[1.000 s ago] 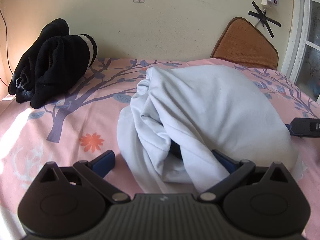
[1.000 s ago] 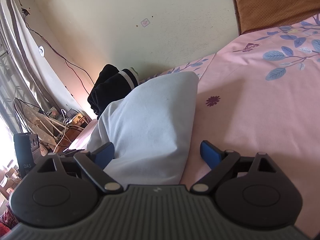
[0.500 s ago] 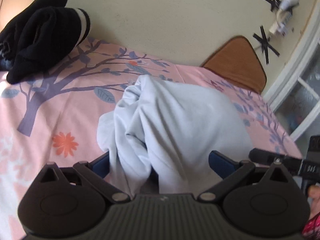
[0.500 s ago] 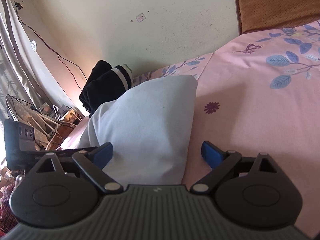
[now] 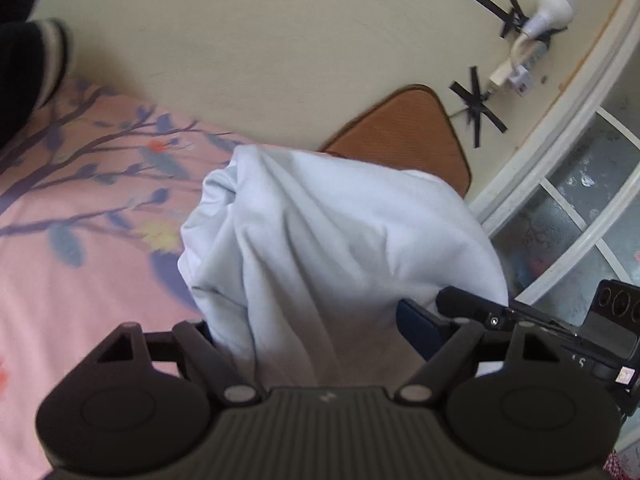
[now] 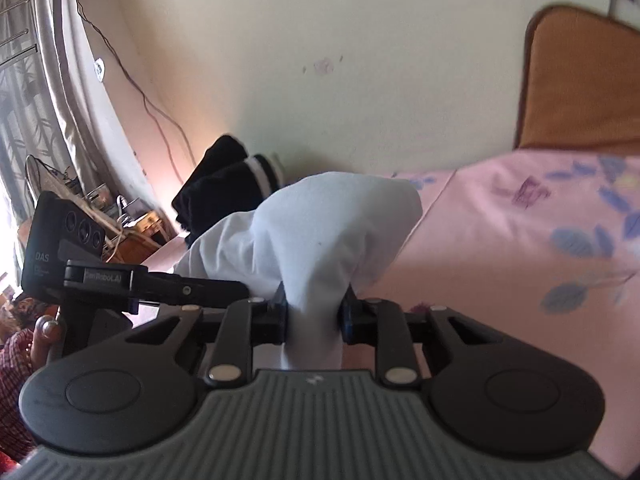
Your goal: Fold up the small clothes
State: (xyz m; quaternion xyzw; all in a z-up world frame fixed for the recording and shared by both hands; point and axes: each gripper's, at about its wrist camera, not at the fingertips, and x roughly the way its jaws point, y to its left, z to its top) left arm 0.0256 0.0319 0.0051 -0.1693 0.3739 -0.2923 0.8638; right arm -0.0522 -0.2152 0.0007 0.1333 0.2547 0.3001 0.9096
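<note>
A pale blue garment [image 5: 332, 240] is bunched up and lifted off the pink floral bed sheet [image 5: 80, 272]. My left gripper [image 5: 312, 320] has its jaws wide apart with the cloth lying between them. My right gripper [image 6: 314, 314] is shut on a bunched part of the same garment [image 6: 320, 232]. In the right wrist view the left gripper [image 6: 160, 282] shows at the garment's left side. In the left wrist view the right gripper [image 5: 480, 308] shows at the garment's right side.
Folded black clothes with a white stripe [image 6: 228, 188] lie at the bed's far side by the wall. A brown cushion [image 5: 404, 136] leans on the wall. A window frame [image 5: 568, 184] stands to the right. Curtain and clutter [image 6: 52, 160] are left of the bed.
My right gripper has closed on the garment. Both grippers have risen and the garment has lifted off the bed. My left gripper tilted up and swung right.
</note>
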